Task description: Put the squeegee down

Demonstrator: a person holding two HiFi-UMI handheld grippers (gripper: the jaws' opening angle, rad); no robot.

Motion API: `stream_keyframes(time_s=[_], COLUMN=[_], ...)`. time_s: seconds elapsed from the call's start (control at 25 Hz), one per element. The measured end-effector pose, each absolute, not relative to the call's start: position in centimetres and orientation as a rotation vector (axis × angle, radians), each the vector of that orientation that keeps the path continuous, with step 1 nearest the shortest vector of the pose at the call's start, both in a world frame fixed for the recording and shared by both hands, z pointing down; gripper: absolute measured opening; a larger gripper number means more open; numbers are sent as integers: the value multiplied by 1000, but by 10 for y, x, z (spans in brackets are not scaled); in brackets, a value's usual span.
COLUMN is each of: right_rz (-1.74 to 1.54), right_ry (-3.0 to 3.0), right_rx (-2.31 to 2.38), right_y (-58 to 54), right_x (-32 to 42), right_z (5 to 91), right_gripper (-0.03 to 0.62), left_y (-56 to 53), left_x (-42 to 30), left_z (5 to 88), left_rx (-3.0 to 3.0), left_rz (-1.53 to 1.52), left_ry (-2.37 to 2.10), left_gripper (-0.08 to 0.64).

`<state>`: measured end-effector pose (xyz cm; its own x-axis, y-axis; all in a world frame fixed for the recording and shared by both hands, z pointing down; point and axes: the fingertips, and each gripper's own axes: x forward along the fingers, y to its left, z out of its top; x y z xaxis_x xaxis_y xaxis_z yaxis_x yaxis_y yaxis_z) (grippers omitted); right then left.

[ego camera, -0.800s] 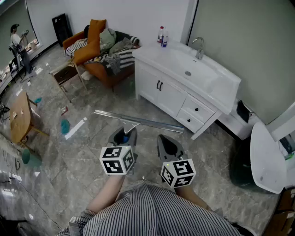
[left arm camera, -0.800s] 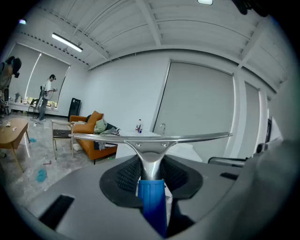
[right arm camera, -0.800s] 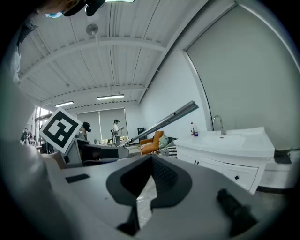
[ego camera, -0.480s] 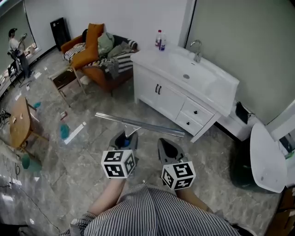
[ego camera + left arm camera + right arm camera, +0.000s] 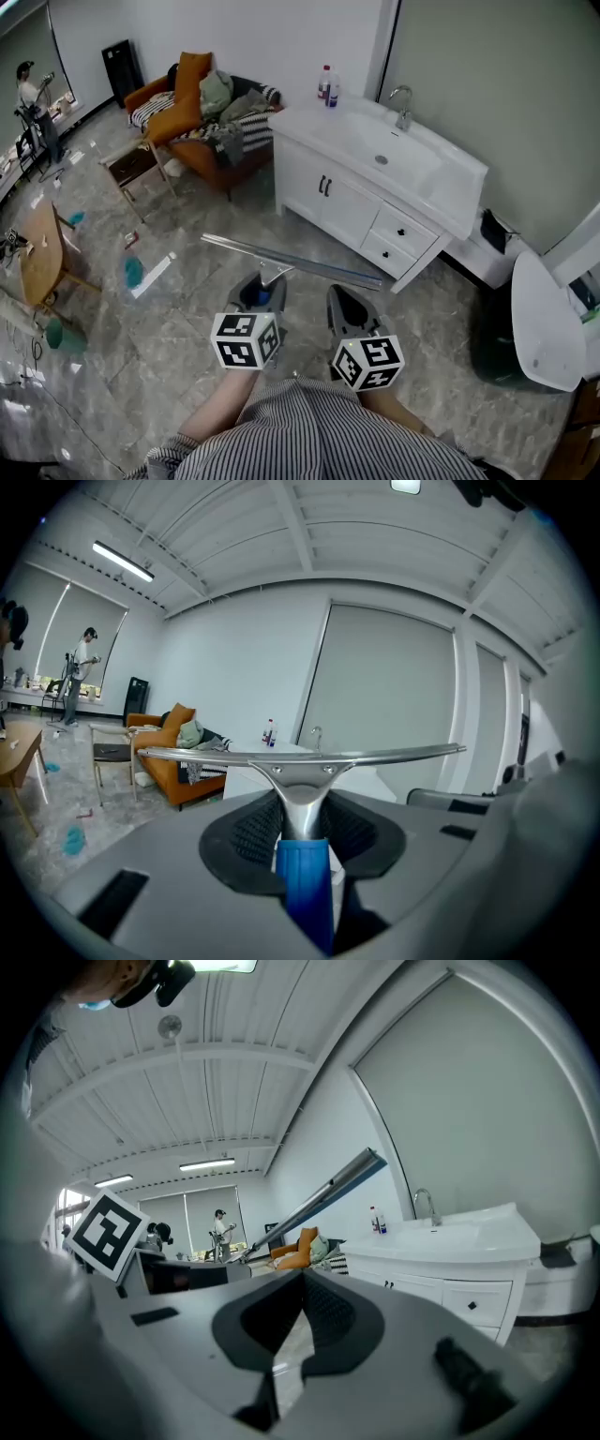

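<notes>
A squeegee (image 5: 302, 262) with a long metal blade and a blue handle (image 5: 304, 878) is held level above the grey tiled floor. My left gripper (image 5: 262, 289) is shut on that blue handle, and the blade (image 5: 300, 756) lies crosswise just past its jaws. My right gripper (image 5: 341, 300) hangs beside it to the right, shut with nothing between its pads (image 5: 328, 1312). One end of the blade (image 5: 323, 1191) slants across the right gripper view, apart from that gripper.
A white vanity (image 5: 349, 192) with a sink and faucet (image 5: 404, 106) stands ahead, two bottles (image 5: 326, 84) on its far corner. An orange sofa (image 5: 192, 117) with clothes, small wooden tables (image 5: 42, 253) and a standing person (image 5: 28, 94) are at the left. A white round-topped unit (image 5: 544, 323) is at the right.
Both grippers and the squeegee have drifted slightly down and right in the head view. The left gripper's hold on the handle is unchanged, and the right stays shut.
</notes>
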<state>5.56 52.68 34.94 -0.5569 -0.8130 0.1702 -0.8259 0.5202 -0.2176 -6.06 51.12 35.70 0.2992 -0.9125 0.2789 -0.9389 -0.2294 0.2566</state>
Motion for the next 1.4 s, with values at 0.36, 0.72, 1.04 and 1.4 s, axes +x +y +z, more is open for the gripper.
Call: stream_keyframes(time_s=[0.36,0.72,1.04,1.4], right_rz=[485,536,480,420], right_ry=[-2660,-2636,-2662,-2699], right_rx=[1416,1416,1408,1363], right_y=[553,516,417,300], right_x=[27,23,29,44], right_z=[375,388,381,365], right_gripper=[15,15,15,15], left_y=[516,476,391,277], left_x=[-89,-89,-79,-72], left_z=[375,390,388,373], left_rx=[2161,2159,2149,2126], left_rz=[76,81,76,40], left_ry=[-1610,-1570,-1597,-1669], left_gripper=[129,129,129,130])
